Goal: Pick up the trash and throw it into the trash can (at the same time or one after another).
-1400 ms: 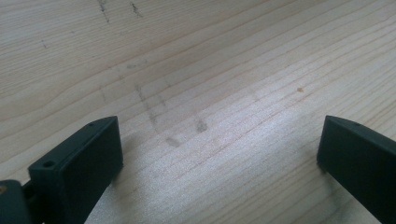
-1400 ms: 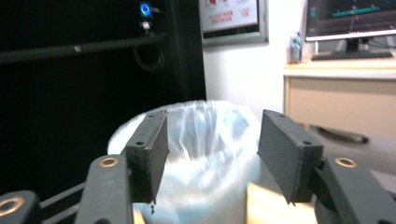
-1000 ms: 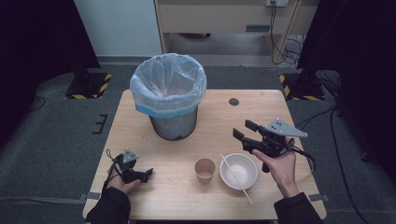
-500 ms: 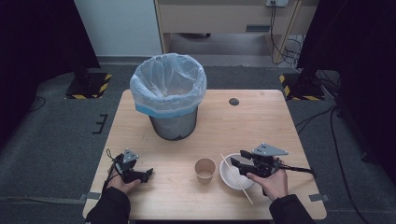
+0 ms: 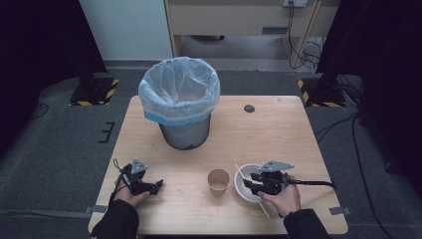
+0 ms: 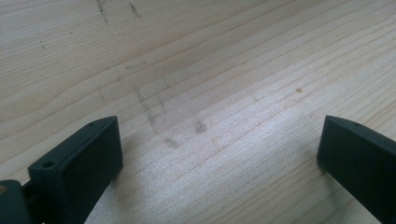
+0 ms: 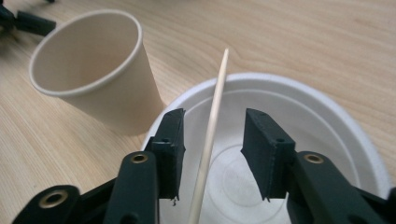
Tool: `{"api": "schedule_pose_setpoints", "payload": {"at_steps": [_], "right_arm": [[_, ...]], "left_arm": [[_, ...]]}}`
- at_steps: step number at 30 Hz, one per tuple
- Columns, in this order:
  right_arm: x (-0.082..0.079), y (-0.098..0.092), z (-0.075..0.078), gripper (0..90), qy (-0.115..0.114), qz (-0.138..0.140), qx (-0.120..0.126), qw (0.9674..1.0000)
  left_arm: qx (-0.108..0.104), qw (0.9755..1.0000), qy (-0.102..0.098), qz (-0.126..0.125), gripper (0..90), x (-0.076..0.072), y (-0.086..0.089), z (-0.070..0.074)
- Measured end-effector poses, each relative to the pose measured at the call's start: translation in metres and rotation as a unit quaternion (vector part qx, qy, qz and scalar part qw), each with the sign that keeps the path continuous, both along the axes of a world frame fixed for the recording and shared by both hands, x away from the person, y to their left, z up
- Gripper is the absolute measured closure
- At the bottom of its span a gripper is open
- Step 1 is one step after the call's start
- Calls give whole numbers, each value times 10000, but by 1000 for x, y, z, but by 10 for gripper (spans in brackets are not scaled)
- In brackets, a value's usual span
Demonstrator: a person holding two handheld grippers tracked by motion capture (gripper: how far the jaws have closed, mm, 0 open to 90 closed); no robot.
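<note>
Stick: thin pale wooden chopstick (image 7: pixel 212 130) lay slantwise across the rim of the shallow white disposable bowl (image 7: pixel 327 121), 1 end pointing toward the paper cup, the other overhanging the bowl on the person's side (image 5: pixel 263 210).
Bowl position: near the front edge of the light wooden table (image 5: pixel 298 134), just beside the small tan paper cup (image 5: pixel 218 180).
Right gripper (image 7: pixel 212 140): jaws stood on either side of the stick, a gap visible on both sides, pads not yet touching; they had just been closing.
Left gripper (image 5: pixel 147 186): jaws wide apart, nothing between them, low over bare wood near the table's left front.
Handling, judged: stick light, stiff, smooth and round, likely to roll or pivot on the rim; a pinch near its middle, over the bowl, should keep it balanced. Bowl light too, might slide if nudged.
Bin: grey waste bin with a clear plastic liner (image 5: pixel 180 94) stood at the table's far side, well apart from the bowl.
Change from 1 second earlier: right gripper had come down from above the table to the bowl, jaws narrower; left gripper stayed put.
</note>
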State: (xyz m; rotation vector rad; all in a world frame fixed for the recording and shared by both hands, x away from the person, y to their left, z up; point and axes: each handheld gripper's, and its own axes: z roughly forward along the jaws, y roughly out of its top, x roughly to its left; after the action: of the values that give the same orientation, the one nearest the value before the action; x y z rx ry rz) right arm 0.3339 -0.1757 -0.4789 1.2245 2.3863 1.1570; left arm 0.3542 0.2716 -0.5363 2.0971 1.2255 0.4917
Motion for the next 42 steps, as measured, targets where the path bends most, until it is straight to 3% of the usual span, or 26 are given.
{"api": "schedule_pose_setpoints", "payload": {"at_steps": [11,16,22,27,34,35,37,39,42], "right_arm": [[-1,2,-4,770,463,-34,-216,9987],[1,0,-9,813,694,-138,-169,9973],[3,-6,-8,856,689,-202,-141,9973],[4,-9,-4,857,599,-233,-25,9979],[5,-15,9,857,304,-258,300,9988],[6,-18,14,856,176,-270,518,9981],[7,-20,17,857,104,-303,599,9977],[9,-27,25,856,-167,-354,859,9955],[9,-30,30,857,-361,-361,1062,9930]], "left_arm": [[1,10000,0,0,0,0,0,0],[0,10000,0,0,0,0,0,0],[0,10000,0,-2,0,0,0,0],[1,10000,0,-3,0,0,0,0],[1,10000,2,-13,0,0,0,0],[3,10000,-1,-11,0,0,0,0],[2,10000,-2,-11,0,0,0,0],[1,10000,-2,-12,0,0,0,0],[0,10000,-2,-12,0,0,0,0]]}}
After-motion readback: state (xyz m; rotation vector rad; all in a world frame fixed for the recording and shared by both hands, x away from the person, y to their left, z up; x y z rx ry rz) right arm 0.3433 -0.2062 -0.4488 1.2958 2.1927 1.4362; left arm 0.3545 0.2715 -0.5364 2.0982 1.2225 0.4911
